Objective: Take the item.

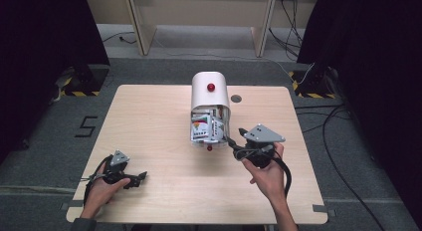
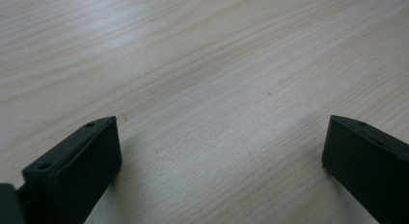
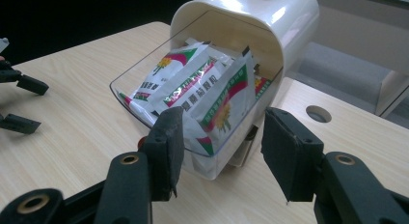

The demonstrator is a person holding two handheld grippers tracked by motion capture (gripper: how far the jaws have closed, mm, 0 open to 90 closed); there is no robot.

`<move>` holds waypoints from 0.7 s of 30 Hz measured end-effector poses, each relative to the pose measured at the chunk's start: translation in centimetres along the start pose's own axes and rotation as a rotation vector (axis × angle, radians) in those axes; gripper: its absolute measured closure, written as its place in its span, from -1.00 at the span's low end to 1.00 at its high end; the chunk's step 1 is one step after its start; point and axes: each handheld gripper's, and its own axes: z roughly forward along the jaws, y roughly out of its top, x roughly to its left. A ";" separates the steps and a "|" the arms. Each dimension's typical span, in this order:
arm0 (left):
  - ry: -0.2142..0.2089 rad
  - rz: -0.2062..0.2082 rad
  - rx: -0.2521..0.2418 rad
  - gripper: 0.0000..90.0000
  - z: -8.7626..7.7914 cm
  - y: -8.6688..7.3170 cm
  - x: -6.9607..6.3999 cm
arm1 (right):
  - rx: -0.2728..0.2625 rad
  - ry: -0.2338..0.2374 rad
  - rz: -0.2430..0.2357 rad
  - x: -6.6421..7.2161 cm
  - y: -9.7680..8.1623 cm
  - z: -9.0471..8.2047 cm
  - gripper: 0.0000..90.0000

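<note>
Near the far middle of your table (image 1: 149,121) stands a white, round-topped container (image 1: 210,93) with a red knob (image 1: 211,86) on its top, and its clear front drawer (image 3: 144,105) is tipped open toward you. Inside the drawer you have several flat white packets (image 3: 212,96) printed with red and green bands and a yellow flower, standing on edge and leaning against one another; their print is too small to read. A second red knob (image 1: 209,148) sits at the drawer's front lip, half hidden behind a jaw in the right gripper view. Your right tool (image 1: 238,140) is just beside the drawer's right corner, its jaws spread apart with nothing between them; in the right gripper view one jaw overlaps the clear wall, but you cannot tell whether it touches. Your left tool (image 1: 141,177) lies low near the table's near left corner, well apart from the container, jaws wide and released over bare wood. The packets at the back of the drawer are covered by the hood, so their number is unclear. A round hole (image 1: 236,98) in the table lies just right of the container.
</note>
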 end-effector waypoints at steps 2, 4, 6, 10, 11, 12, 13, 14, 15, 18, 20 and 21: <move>0.000 -0.001 0.000 -1.00 0.0 0.0 0.0 | 0.005 0.002 -0.011 0.1 0.1 0.3 0.13; 0.000 -0.002 -0.001 -1.00 0.0 0.0 0.0 | 0.008 0.002 -0.010 0.1 0.2 0.5 0.13; -0.001 -0.001 0.000 -1.00 0.0 0.0 0.0 | 0.013 0.003 -0.012 0.2 0.3 0.9 0.14; 0.000 -0.003 -0.001 -1.00 0.0 0.0 0.0 | 0.013 0.001 -0.013 0.3 0.5 1.3 0.14; -0.001 -0.002 0.000 -1.00 0.0 0.0 0.0 | 0.016 0.003 -0.016 0.4 0.6 1.5 0.15; 0.000 -0.003 -0.001 -1.00 0.0 0.0 0.0 | 0.016 0.002 -0.018 0.4 0.6 1.6 0.15; 0.000 0.000 0.000 -1.00 0.0 0.0 0.0 | 0.019 0.002 -0.021 0.4 0.7 1.7 0.15; 0.000 -0.003 -0.001 -1.00 0.0 0.0 0.0 | 0.021 -0.001 -0.019 0.4 0.7 1.9 0.16; -0.001 -0.003 -0.001 -1.00 0.0 0.0 0.0 | 0.023 -0.002 -0.020 0.4 0.8 2.0 0.16; 0.000 -0.002 0.000 -1.00 0.0 0.0 0.0 | 0.026 -0.005 -0.025 0.4 0.9 2.3 0.17; -0.001 -0.003 -0.001 -1.00 0.0 0.0 0.0 | 0.033 -0.011 -0.023 0.3 1.0 2.9 0.19; -0.001 -0.003 -0.001 -1.00 0.0 0.0 0.0 | 0.033 -0.011 -0.023 0.3 1.0 2.9 0.19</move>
